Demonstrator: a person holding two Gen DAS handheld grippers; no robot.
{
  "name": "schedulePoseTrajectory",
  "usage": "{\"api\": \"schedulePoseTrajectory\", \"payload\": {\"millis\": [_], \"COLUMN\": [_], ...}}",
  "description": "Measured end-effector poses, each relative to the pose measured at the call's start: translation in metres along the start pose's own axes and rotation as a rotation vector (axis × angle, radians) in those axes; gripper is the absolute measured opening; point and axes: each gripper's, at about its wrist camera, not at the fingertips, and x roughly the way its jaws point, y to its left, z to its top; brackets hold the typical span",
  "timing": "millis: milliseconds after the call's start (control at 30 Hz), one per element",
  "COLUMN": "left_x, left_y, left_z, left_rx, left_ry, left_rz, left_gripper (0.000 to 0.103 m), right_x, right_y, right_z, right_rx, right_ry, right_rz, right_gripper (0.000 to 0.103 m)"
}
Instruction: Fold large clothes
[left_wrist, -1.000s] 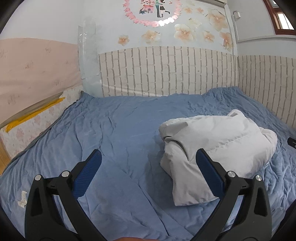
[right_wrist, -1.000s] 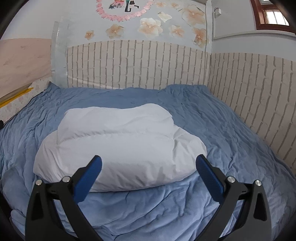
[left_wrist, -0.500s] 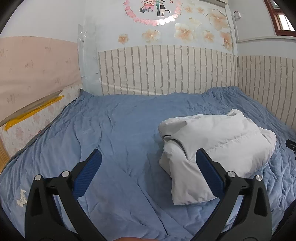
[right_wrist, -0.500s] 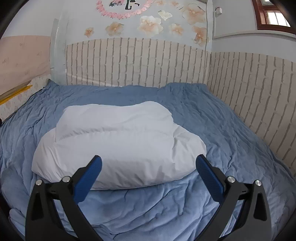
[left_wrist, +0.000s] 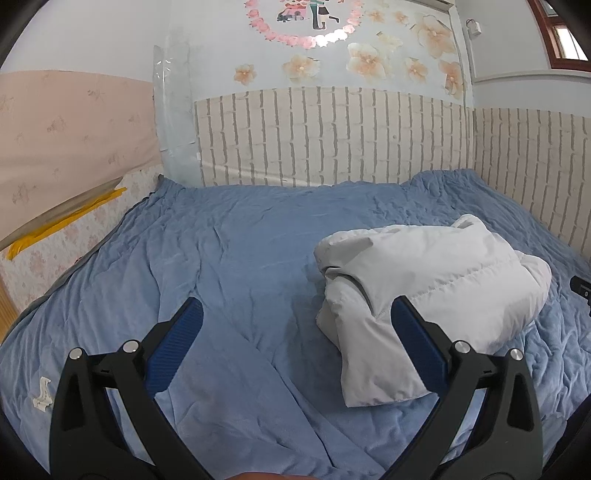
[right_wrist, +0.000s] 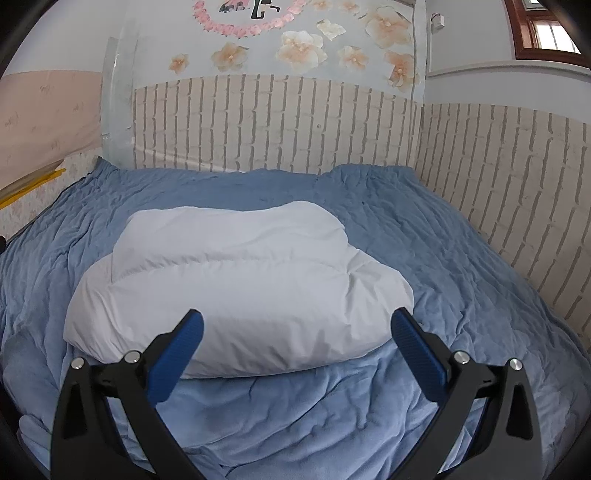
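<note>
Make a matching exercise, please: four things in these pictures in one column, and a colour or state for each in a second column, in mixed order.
Column 1:
1. jacket
2. blanket
3. left gripper
4. flower stickers

Column 2:
a. blue, wrinkled
b. peach, on the wall
c. white, folded into a bundle
d. jaws wide open, holding nothing

Pairs: 1-c, 2-a, 3-d, 4-b

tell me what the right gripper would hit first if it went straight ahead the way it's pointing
Probably the folded white puffer jacket: it lies straight ahead of the open right gripper, on the blue bedspread. Depth is uncertain; aimed lower, it would meet the bedspread first.
</note>
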Motion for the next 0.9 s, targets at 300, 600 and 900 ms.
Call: {"api": "schedulePoseTrajectory", "payload": {"millis": [300, 600, 900], "left_x": [-0.0004, 0.0003, 0.0001], "left_y": [0.0005, 0.0012, 0.0002], "left_z": [-0.0009, -0.0016, -0.0026], "left_rx": [-0.002, -0.002, -0.001], "left_ry": [0.001, 0.002, 0.005], "left_rz": [-0.003, -0.005, -0.001], "left_gripper": [0.1, 0.1, 0.1], "right_x": [0.0004, 0.0008, 0.0006], "right_y": [-0.001, -0.0012, -0.0008], "right_z": [-0.0005, -0.001, -0.0013], "right_rx": [-0.002, -0.002, -0.002], "right_ry": [0.002, 0.004, 0.003], "right_rz": [0.0, -0.001, -0.001], "right_gripper": [0.101, 0.101, 0.101]}}
